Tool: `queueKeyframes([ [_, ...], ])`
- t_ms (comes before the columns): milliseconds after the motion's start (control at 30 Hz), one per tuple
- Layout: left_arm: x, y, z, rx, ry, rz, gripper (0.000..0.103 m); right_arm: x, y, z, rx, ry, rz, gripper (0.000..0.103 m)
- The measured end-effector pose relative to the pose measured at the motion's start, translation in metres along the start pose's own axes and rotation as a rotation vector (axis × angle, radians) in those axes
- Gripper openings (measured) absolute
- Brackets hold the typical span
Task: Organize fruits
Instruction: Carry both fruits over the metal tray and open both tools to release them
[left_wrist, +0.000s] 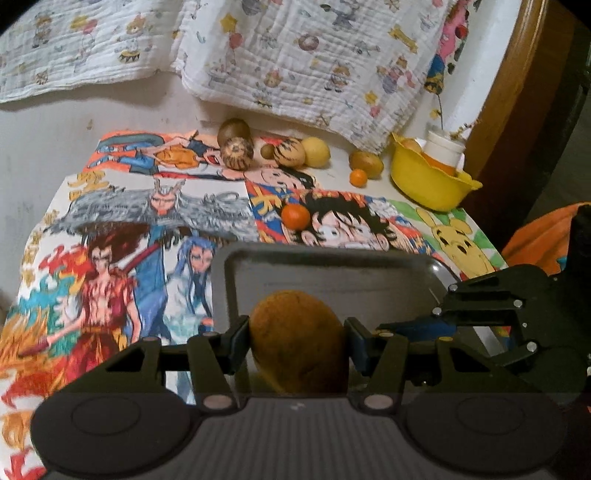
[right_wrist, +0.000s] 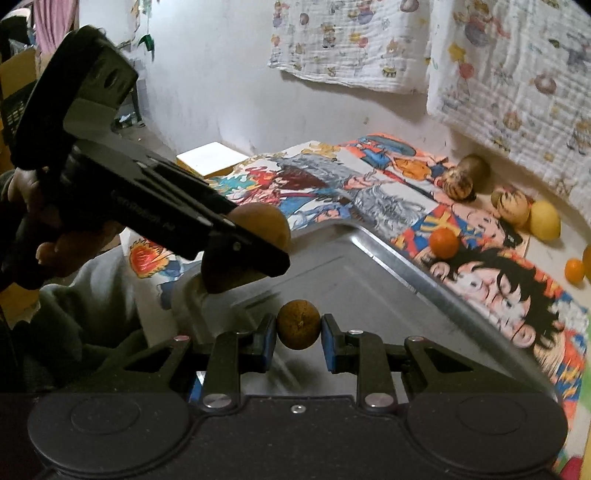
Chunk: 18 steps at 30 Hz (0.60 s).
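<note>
My left gripper (left_wrist: 297, 332) is shut on a large brown fruit (left_wrist: 298, 341) and holds it over the near end of the metal tray (left_wrist: 332, 273). The same fruit (right_wrist: 255, 225) and left gripper (right_wrist: 246, 250) show in the right wrist view, over the tray's left corner. My right gripper (right_wrist: 298, 332) is shut on a small brown round fruit (right_wrist: 298, 324) just above the tray (right_wrist: 369, 280). An orange (left_wrist: 295, 218) lies on the cartoon cloth beyond the tray; it also shows in the right wrist view (right_wrist: 444, 242).
Several fruits lie along the wall: two striped ones (left_wrist: 237, 153) (left_wrist: 290, 153), a lemon (left_wrist: 316, 152), a small orange (left_wrist: 358, 177). A yellow bowl (left_wrist: 428, 181) with a white cup stands at the far right. Printed cloths hang on the wall.
</note>
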<state>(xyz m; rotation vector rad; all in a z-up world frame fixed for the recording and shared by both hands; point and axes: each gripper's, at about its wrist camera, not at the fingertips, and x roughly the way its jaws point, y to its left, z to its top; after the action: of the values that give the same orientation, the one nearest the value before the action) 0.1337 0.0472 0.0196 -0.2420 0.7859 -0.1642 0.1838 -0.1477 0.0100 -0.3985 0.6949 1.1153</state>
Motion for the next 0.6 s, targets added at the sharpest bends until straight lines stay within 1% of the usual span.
queueKeyframes([
  [100,-0.003,-0.004,-0.008,0.009,0.009,-0.005,0.059,-0.002,0.005,-0.006,0.02,0.002,-0.003,0.028],
  [333,-0.004,-0.01,-0.019,0.028,0.033,0.004,0.059,-0.005,0.015,-0.017,0.013,0.016,-0.009,0.028],
  [600,0.002,-0.011,-0.02,0.029,0.042,0.025,0.059,-0.003,0.019,-0.023,0.001,0.026,-0.031,0.028],
])
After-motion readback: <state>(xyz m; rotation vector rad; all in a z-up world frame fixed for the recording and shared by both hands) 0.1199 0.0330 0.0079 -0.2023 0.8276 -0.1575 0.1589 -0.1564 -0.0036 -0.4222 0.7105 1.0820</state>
